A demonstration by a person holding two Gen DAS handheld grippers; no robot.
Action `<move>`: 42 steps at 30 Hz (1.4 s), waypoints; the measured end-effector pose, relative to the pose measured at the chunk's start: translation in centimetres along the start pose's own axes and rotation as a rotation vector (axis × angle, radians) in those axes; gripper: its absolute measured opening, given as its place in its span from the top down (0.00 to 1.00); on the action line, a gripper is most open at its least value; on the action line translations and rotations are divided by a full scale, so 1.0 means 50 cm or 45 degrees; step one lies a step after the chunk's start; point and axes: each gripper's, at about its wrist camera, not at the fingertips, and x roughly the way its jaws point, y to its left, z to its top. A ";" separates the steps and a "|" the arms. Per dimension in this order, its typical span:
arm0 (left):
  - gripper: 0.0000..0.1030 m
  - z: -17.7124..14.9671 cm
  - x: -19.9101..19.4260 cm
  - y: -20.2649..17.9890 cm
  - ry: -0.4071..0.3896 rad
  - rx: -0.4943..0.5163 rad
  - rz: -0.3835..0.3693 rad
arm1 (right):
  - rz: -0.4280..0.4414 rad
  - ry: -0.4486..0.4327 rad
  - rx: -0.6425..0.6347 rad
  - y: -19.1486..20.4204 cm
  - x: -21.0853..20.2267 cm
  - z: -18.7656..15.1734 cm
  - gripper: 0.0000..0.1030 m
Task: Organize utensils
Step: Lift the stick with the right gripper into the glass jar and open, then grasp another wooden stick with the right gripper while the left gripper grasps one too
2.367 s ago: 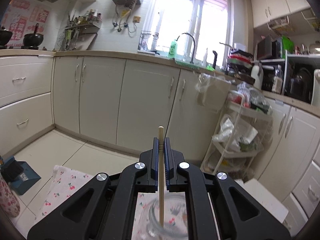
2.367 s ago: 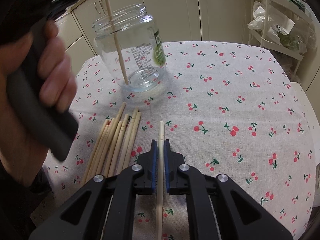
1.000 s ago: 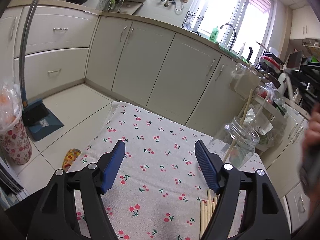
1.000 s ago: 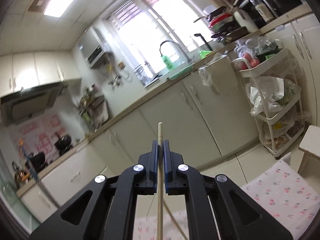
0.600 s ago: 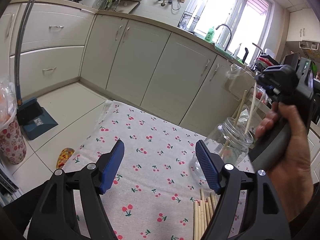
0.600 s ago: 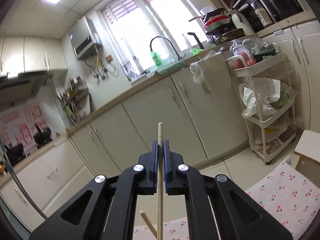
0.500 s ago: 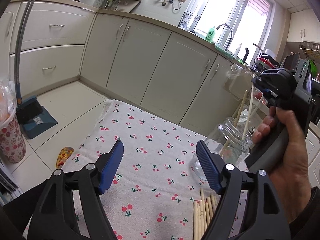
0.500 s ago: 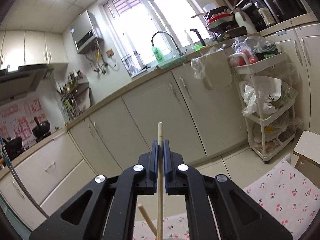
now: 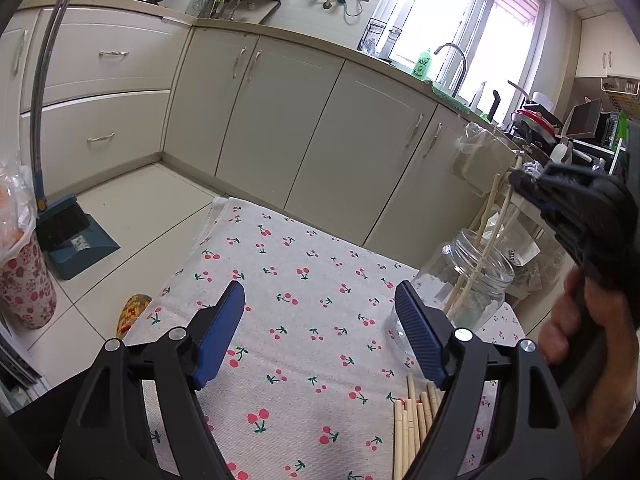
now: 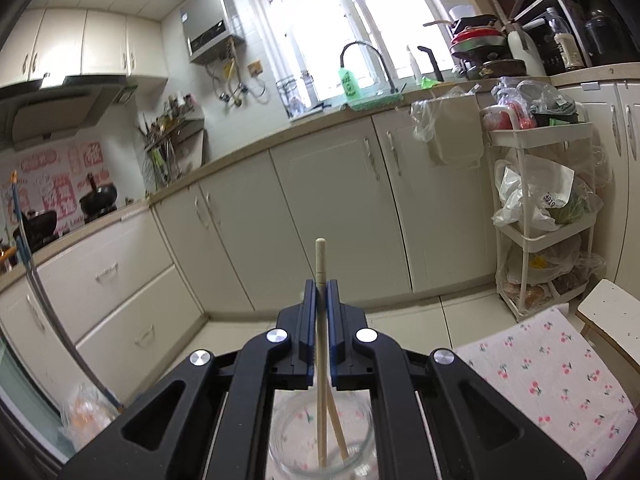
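The room is a kitchen with cream cabinets, and the worktop [image 9: 304,312] carries a pale cloth with red cherries that fills the lower middle of the left wrist view.

Nearest in that view, at the bottom, the left gripper [image 9: 320,320] hangs over the cloth. Its blue pads stand wide apart, they have just been opening a little, and only the cloth shows between them. Just behind the right pad, at the lower right, a bundle of loose chopsticks [image 9: 412,420] lies flat on the cloth. A little farther, at the right, a clear glass jar [image 9: 468,292] stands upright on the cloth with one leaning chopstick [image 9: 482,220] already in it.

Above the jar, at the right edge, a hand [image 9: 576,340] grips the handle of the right gripper [image 10: 319,292]. In the right wrist view its pads are closed tight on a held chopstick [image 10: 320,268]. This stick is upright, its top end rises above the pads and its lower end reaches down inside the jar mouth at the bottom of the frame, beside the leaning one.

Farther back, a blue dustpan [image 9: 80,244] sits on the tiled floor at the left. A white trolley [image 10: 536,216] with bags stands at the right of the right wrist view. A tap [image 10: 368,56] and a bright window are at the top.
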 end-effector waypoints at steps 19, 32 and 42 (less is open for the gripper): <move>0.24 -0.001 0.024 0.021 0.070 -0.072 0.009 | -0.027 0.491 -0.100 -0.041 -0.155 -0.153 0.69; 0.24 -0.004 0.027 0.019 0.082 -0.073 0.025 | -0.065 0.775 -0.217 -0.017 -0.116 -0.266 0.88; 0.24 -0.008 0.033 0.009 0.087 -0.045 0.011 | -0.199 0.857 -0.311 -0.001 -0.104 -0.290 0.89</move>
